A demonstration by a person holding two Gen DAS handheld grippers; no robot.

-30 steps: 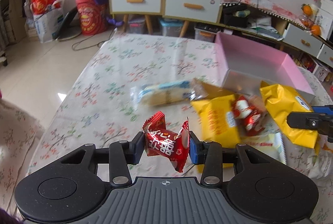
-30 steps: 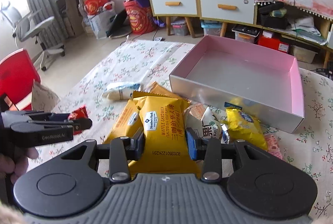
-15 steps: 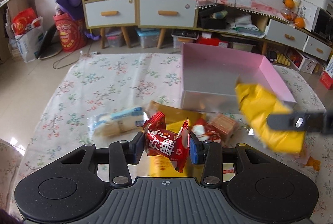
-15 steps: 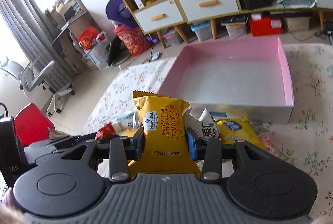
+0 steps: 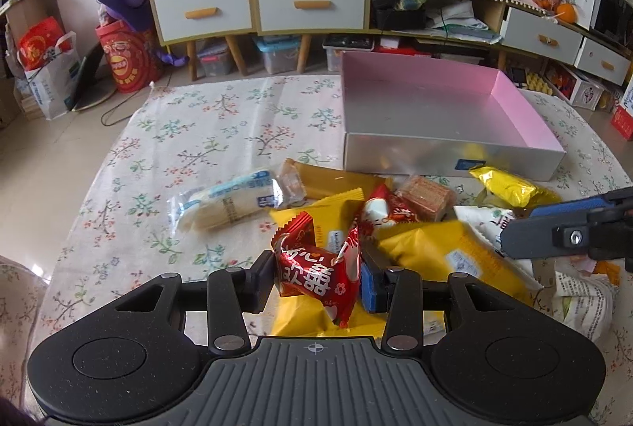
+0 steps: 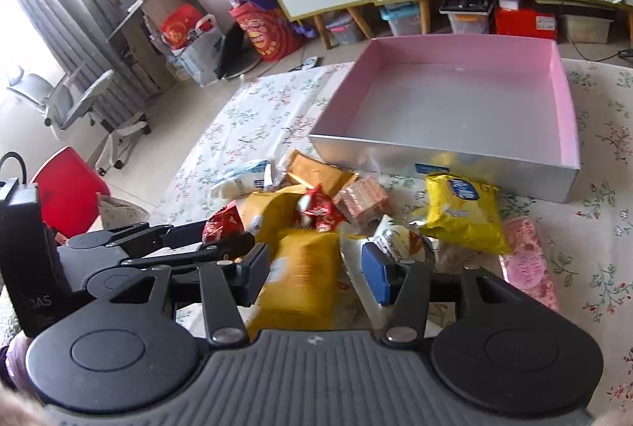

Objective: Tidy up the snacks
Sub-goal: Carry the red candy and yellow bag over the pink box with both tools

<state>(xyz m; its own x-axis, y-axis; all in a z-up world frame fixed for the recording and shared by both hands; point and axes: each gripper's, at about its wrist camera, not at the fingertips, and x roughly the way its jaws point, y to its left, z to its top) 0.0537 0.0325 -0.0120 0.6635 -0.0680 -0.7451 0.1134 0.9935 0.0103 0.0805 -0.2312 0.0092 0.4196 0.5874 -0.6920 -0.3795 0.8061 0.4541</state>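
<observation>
Left wrist: my left gripper (image 5: 318, 277) pinches a red candy (image 5: 316, 269) between its pads, held above the snack pile (image 5: 395, 212) on the floral cloth (image 5: 205, 133). The pink box (image 5: 510, 101) sits beyond the pile, nothing visible inside. The right gripper (image 5: 569, 234) enters from the right.

Right wrist: my right gripper (image 6: 316, 273) has jaws apart; a blurred yellow packet (image 6: 300, 279) lies between them, touching neither pad as far as I can tell. The box (image 6: 567, 101) sits just past the pile (image 6: 356, 200).

Mixed snacks (image 5: 395, 212) beside pink box (image 5: 514, 97)
</observation>
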